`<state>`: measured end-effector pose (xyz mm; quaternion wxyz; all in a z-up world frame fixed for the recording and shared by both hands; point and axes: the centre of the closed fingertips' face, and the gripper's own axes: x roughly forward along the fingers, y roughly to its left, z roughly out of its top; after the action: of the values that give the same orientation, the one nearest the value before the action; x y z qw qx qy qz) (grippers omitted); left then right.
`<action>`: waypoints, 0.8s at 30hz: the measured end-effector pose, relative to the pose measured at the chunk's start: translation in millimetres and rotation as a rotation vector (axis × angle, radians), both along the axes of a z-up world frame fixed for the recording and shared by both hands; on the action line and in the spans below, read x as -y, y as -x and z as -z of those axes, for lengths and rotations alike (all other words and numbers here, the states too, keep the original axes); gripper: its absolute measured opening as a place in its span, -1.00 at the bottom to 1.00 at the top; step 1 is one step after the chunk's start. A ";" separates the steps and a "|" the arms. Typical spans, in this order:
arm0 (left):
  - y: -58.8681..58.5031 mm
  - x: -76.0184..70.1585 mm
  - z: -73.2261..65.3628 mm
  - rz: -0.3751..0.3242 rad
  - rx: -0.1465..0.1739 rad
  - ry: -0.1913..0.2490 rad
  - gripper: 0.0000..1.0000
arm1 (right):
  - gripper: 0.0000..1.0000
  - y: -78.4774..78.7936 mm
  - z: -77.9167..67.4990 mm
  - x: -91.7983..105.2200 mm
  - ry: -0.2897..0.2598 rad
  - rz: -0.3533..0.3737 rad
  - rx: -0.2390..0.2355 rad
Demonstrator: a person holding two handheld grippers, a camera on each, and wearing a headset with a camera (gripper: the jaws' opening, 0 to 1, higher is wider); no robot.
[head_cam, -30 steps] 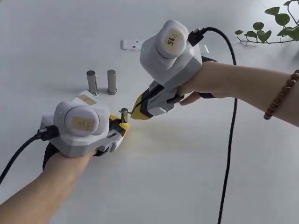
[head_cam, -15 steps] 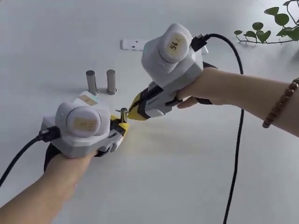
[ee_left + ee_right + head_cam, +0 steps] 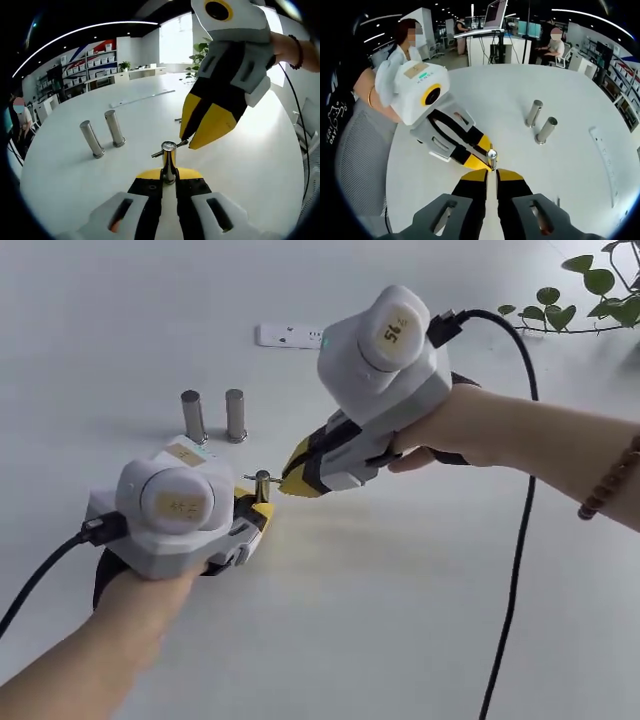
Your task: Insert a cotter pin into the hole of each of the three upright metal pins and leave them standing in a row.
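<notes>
cotter pin [image 3: 159, 153] seems partway through the held metal pin [image 3: 169, 159]
our left claw [image 3: 169, 176] pinches that pin upright over the tabletop [image 3: 400, 590], and the right claw [image 3: 187, 143] nips the cotter's end. we'd push straight along the hole with a firm left grip, well apart from the two other pins [image 3: 114, 128].

pin [image 3: 169, 155] base was hid between left gripper [image 3: 169, 176] jaws, cotter pin [image 3: 157, 153] too small to tell how far in it sat, plant [image 3: 590, 295] cut by frame edge, power strip [image 3: 288, 336] end hid behind right gripper [image 3: 286, 480]
</notes>
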<state>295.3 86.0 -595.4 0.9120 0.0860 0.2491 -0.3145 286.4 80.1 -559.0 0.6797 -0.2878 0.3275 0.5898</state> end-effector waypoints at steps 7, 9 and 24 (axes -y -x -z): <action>0.7 0.7 0.5 0.003 0.005 -0.004 -0.86 | -1.00 -2.0 1.6 -3.4 0.002 -0.009 0.021; 0.4 0.7 0.6 0.003 0.003 -0.001 -0.86 | -1.00 -3.0 1.9 -3.3 -0.001 -0.009 0.023; -0.1 1.1 1.1 -0.014 -0.009 0.019 -0.86 | -1.00 -3.9 1.6 -10.4 -0.002 -0.026 0.033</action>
<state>295.3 85.0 -596.4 0.9138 0.0745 0.2507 -0.3107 290.3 90.4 -560.6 0.6776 -0.3013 0.3118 0.5940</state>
